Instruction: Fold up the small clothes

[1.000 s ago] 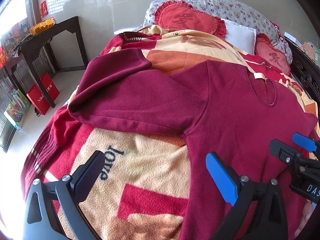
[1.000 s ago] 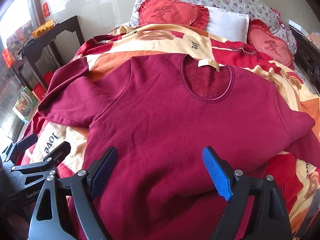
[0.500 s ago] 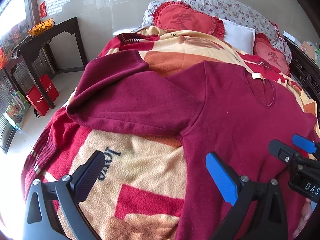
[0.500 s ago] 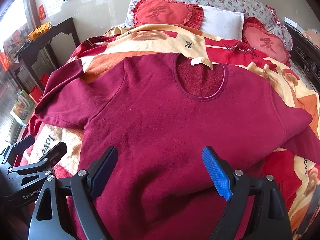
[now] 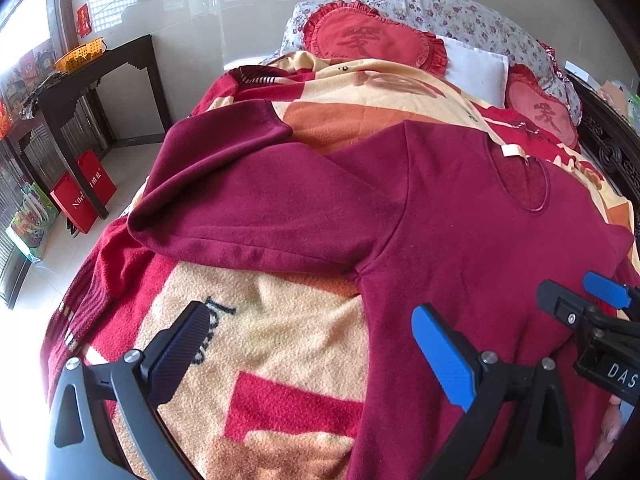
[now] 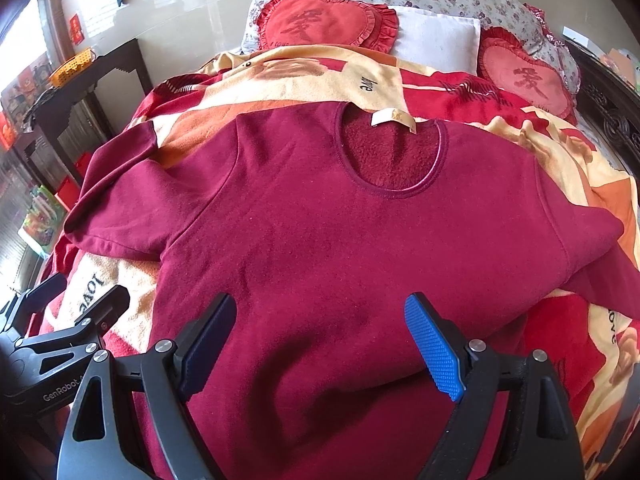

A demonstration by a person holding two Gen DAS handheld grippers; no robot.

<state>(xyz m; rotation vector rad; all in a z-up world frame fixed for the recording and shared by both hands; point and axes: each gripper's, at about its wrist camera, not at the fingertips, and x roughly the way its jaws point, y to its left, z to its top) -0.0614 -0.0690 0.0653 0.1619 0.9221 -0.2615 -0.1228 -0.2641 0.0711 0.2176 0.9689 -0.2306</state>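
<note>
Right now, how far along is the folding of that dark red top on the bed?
Done: the dark red top lies spread flat, neckline away, on the blanket, its far sleeve already bent. In hand: nothing; the left hand-held gripper and right hand-held gripper hover open above it. Left: every fold of the sleeves and body.

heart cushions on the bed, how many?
2. One red heart cushion lies at the head of the bed, left of the white pillow; the other heart cushion lies right of it. More may be hidden.
</note>
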